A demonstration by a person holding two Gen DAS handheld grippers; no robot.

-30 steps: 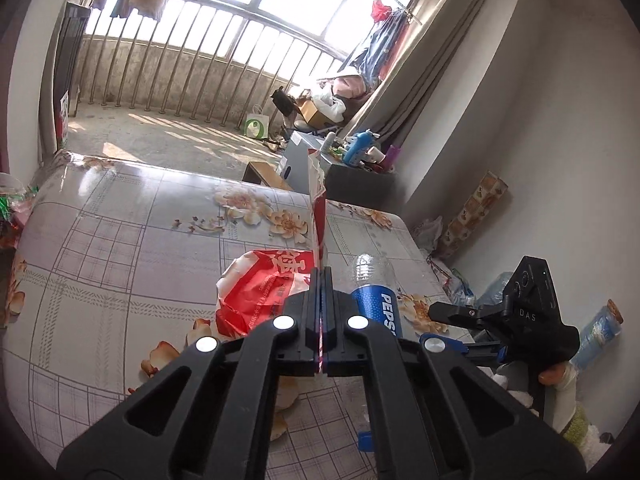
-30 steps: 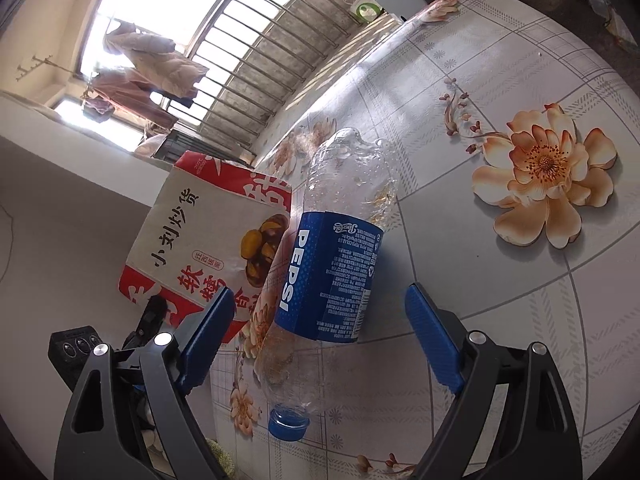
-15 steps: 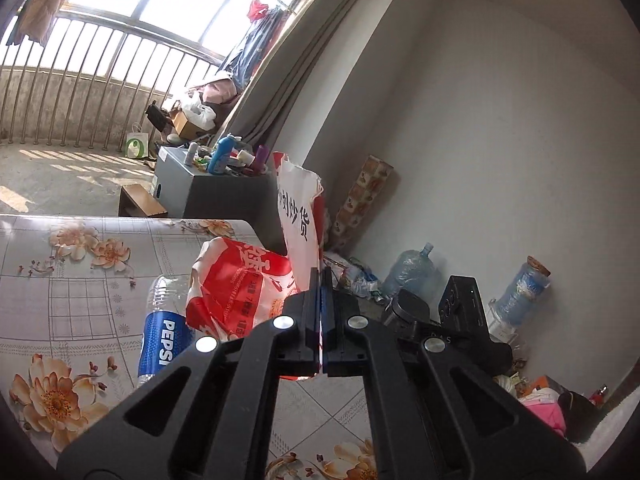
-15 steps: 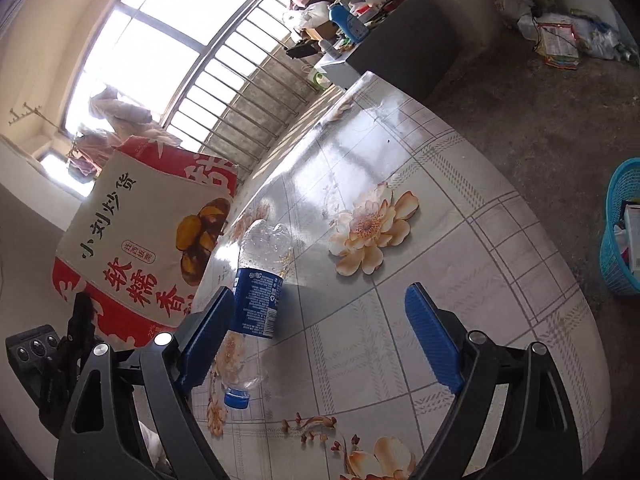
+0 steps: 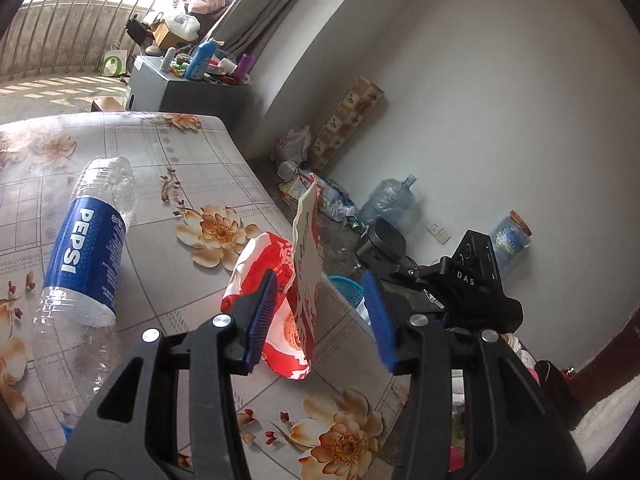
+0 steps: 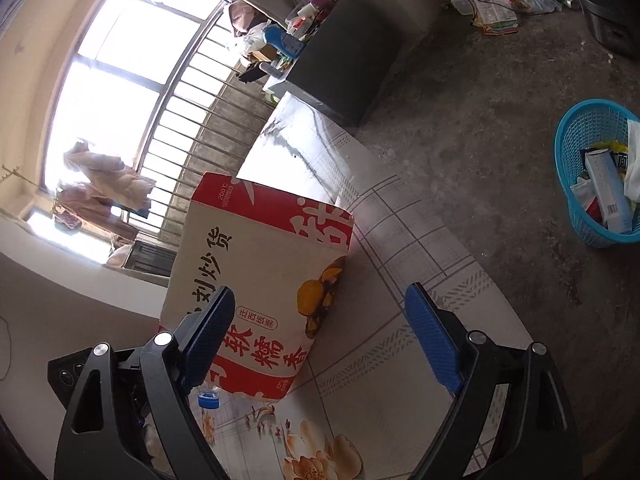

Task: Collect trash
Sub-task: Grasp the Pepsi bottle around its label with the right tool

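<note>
A red and cream paper snack bag (image 5: 306, 272) stands on edge near the table's right rim, between the pads of my left gripper (image 5: 320, 320). The jaws are opening and neither pad presses on the bag. In the right wrist view the same bag (image 6: 260, 280) shows its printed face to the left of my right gripper (image 6: 320, 340), which is open with nothing between its fingers. An empty Pepsi bottle (image 5: 88, 240) lies on the table to the left; only its blue cap (image 6: 208, 400) shows in the right wrist view.
The table (image 5: 180, 160) has a flowered, gridded cover. A blue plastic basket (image 6: 580, 208) holding several pieces of trash sits on the concrete floor past the table edge. A grey cabinet (image 5: 180, 88) with bottles, a large water jug (image 5: 388, 204) and floor litter are further off.
My left gripper's jaws, shut on the bag's edge before, now stand apart around it. Both views have swung toward the table's edge, and the blue basket is fully in the right view.
</note>
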